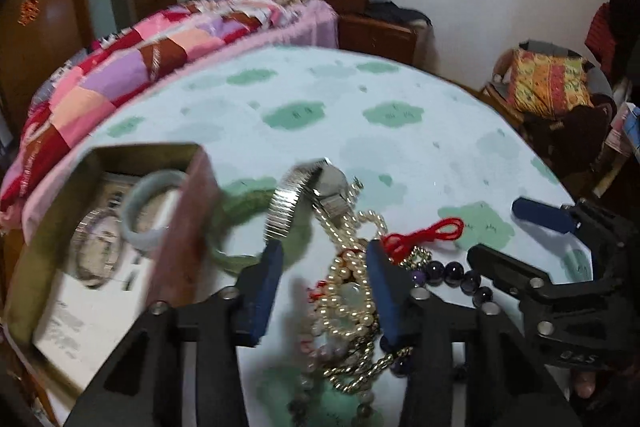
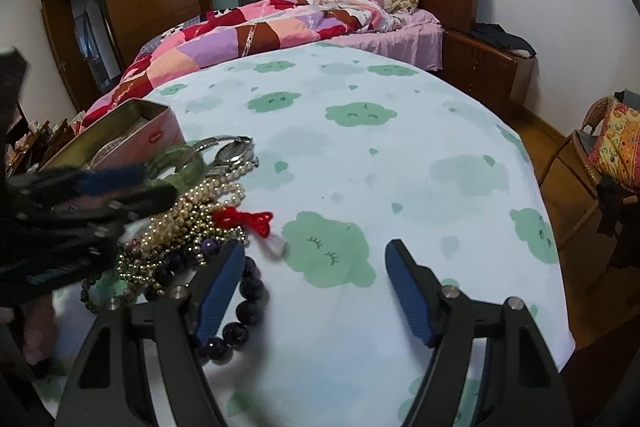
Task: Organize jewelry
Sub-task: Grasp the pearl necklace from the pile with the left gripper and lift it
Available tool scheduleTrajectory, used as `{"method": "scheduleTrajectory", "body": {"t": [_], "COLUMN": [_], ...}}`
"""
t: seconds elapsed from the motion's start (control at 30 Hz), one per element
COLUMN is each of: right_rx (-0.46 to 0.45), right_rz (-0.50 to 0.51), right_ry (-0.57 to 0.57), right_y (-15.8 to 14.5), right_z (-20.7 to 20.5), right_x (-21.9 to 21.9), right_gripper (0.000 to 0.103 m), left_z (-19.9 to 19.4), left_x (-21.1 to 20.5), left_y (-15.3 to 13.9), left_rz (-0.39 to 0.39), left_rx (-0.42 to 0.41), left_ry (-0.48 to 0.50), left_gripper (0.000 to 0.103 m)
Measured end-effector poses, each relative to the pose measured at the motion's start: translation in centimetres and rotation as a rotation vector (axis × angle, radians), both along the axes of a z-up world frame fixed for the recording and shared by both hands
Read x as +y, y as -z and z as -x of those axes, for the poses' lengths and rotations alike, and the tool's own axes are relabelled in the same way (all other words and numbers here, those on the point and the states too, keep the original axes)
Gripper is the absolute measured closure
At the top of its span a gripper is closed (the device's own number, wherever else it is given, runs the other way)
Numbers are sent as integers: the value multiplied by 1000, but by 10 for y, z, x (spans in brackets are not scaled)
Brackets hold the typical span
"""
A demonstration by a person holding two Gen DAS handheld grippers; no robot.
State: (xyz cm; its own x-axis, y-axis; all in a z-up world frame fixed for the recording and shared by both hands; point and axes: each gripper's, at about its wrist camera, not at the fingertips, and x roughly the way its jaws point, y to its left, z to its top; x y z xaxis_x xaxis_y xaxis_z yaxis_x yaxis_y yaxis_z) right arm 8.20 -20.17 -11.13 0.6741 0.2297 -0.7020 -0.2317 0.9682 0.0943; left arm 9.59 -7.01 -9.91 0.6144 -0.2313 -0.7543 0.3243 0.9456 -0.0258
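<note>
Pearls [image 1: 352,291] are lying nearest the lens, tangled in the jewelry pile [image 2: 188,223] on the cloud-print cloth [image 2: 360,167]. Left gripper [image 1: 324,279] is hanging over that pile with its blue pads spread wide, one on each side of the pearls and gripping nothing. Resting at the pile's far edge is a silver watch [image 1: 304,195] with its metal band arching up, and a green bangle [image 1: 236,223] is lying just beside the watch. Looping out of the pile's right side is a red cord [image 1: 424,235], and dark purple beads [image 2: 244,311] are trailing from the pile's near right edge. Right gripper [image 2: 316,287] is sitting right of the pile with its fingers wide apart; its left pad is touching or just over the purple beads, which one I cannot tell, and its right pad is over bare cloth. Left of the pile a tin box [image 1: 100,239] is standing open, holding a pale bangle [image 1: 148,211] and a silvery bracelet [image 1: 98,247]. Beyond the pile, a bed with a patchwork quilt [image 2: 248,31] is standing.
</note>
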Motion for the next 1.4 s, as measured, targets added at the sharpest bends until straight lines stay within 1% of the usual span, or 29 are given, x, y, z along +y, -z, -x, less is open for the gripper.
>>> {"method": "scheduleTrajectory", "body": {"t": [0.03,0.07,0.1,0.13,0.17,0.23,0.27,0.4,0.6,0.63,0.73,0.77,0.9,1.0,1.2,1.23,1.3,1.37,1.4], "right_rx": [0,1,0,-2,-2,-2,-3,-8,-8,-6,7,6,-9,-7,48,66,88,112,119], "right_rz": [0,-1,-2,-5,-7,-9,-10,-6,-6,-8,-17,-19,-25,-28,0,6,-3,-19,-25], "right_ry": [-1,-2,-2,0,0,1,2,1,3,1,-5,-9,-23,-55,-99,-101,-107,-120,-125], "right_y": [0,0,0,-1,-1,-1,-1,-1,-1,-1,-2,-4,-14,-20,-10,-7,-3,0,1], "right_z": [0,0,0,1,1,0,0,0,0,0,-1,-1,-3,-9,-23,-27,-32,-35,-36], "right_x": [0,0,-1,-2,-2,-2,-2,-1,-1,-1,-2,-2,1,9,26,28,28,28,28], "right_gripper": [28,28,28,28,28,28,29,30,30,31,42,42,42,42,42,44,51,65,70], "left_z": [-1,-1,-2,-1,1,7,10,24,30,30,32,33,38,42,47,47,48,50,52], "left_x": [-1,-2,-3,-3,-3,-2,0,14,32,34,42,43,44,45,54,54,55,56,57], "left_y": [3,5,7,7,5,2,-1,-20,-37,-39,-47,-49,-56,-61,-77,-78,-81,-85,-88], "left_rz": [12,24,32,43,49,44,45,75,120,128,149,156,171,178,203,207,212,221,224], "left_rx": [15,27,39,46,39,18,11,-43,-73,-77,-95,-100,-114,-127,-168,-170,-176,-187,-195], "left_ry": [9,20,31,48,58,71,69,54,32,27,12,13,33,40,31,32,31,33,33], "left_gripper": [61,65,73,85,91,91,98,98,98,98,98,98,98,98,98,98,98,98,98]}}
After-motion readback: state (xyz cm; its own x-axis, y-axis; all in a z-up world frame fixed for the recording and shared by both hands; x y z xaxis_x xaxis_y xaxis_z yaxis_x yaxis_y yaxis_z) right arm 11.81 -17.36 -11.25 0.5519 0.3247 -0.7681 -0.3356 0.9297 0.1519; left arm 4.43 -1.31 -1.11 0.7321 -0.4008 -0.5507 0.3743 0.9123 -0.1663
